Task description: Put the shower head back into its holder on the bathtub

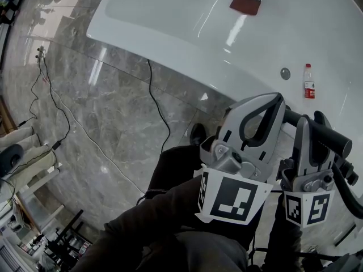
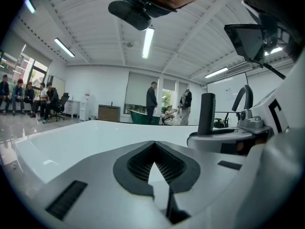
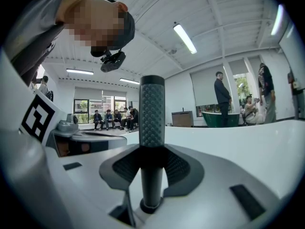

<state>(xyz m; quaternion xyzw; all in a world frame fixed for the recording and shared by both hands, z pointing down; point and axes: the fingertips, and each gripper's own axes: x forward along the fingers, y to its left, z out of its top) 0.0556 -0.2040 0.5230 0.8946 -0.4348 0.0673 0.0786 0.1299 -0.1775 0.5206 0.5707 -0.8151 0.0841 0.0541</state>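
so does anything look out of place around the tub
A red cloth lies loose inside the bathtub and a small bottle sits by its round metal fitting; neither looks like it belongs there.

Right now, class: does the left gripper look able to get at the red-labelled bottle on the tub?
Probably yes. The left gripper is empty, jaws together, and nothing lies between it and the bottle on the tub; it must open first.
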